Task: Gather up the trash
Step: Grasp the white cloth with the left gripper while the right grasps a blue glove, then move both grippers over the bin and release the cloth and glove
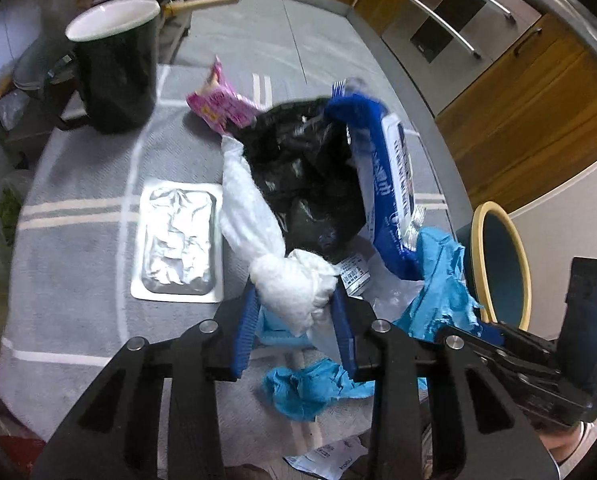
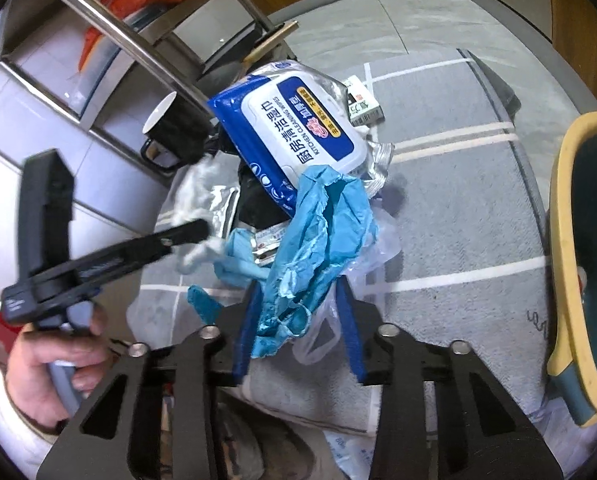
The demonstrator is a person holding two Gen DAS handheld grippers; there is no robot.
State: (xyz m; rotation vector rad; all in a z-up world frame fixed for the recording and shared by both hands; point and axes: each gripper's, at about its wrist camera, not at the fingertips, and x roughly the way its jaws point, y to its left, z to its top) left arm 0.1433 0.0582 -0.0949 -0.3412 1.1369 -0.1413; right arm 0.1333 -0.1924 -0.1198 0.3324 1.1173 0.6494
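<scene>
Both jaws nearly closed, each pinching one piece of trash.
Your left gripper (image 1: 294, 316) clamps the white wad (image 1: 294, 284), right gripper (image 2: 298, 320) the blue glove (image 2: 318, 240); lift both slowly clear of the wipes pack (image 2: 298, 128).

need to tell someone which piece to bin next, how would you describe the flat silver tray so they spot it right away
Start at the big dark mug at the far left of the grey striped cloth. Come toward the camera from it and you reach the foil tray, lying flat and apart from the trash heap beside it. It is the only rectangular, shiny silver piece with a wide flat rim and crinkled middle.
</scene>
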